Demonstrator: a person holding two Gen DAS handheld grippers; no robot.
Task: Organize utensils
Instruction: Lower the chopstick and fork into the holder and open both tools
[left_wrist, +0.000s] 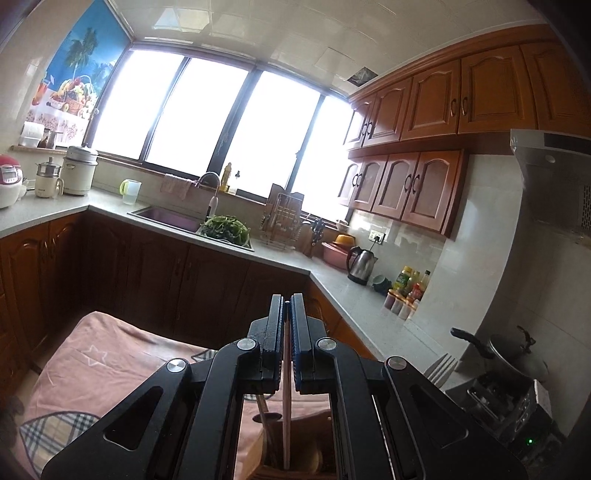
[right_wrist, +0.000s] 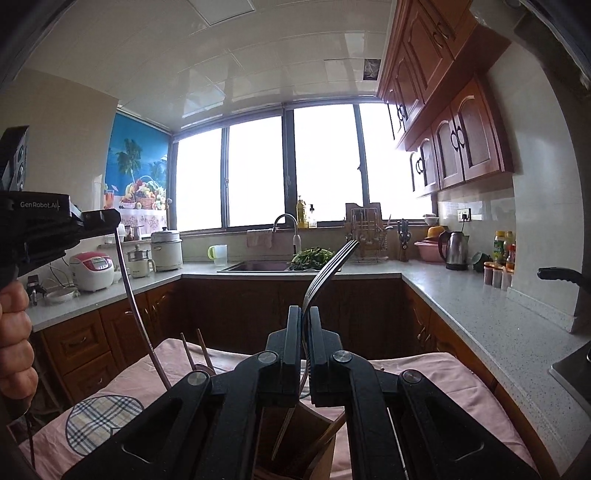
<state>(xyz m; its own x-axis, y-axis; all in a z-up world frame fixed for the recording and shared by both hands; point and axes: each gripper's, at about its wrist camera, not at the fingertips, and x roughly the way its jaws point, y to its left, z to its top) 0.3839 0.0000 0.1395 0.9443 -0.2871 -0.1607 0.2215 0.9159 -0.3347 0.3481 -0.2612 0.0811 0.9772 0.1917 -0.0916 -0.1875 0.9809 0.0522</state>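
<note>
The left gripper (left_wrist: 286, 303) is pressed shut on a pale chopstick (left_wrist: 286, 413), which is held with its long axis running down from the jaws into the wooden holder (left_wrist: 314, 458) below. In that holder a dark utensil handle (left_wrist: 266, 424) is also seen. The right gripper (right_wrist: 304, 309) is clamped on a metal fork (right_wrist: 325, 273), whose tines are pointed up and away toward the sink (right_wrist: 255, 266). Beneath it, a wooden box (right_wrist: 314, 435) is seen on the pink cloth (right_wrist: 443, 373), with a knife blade (right_wrist: 282, 432) and wooden handles inside.
</note>
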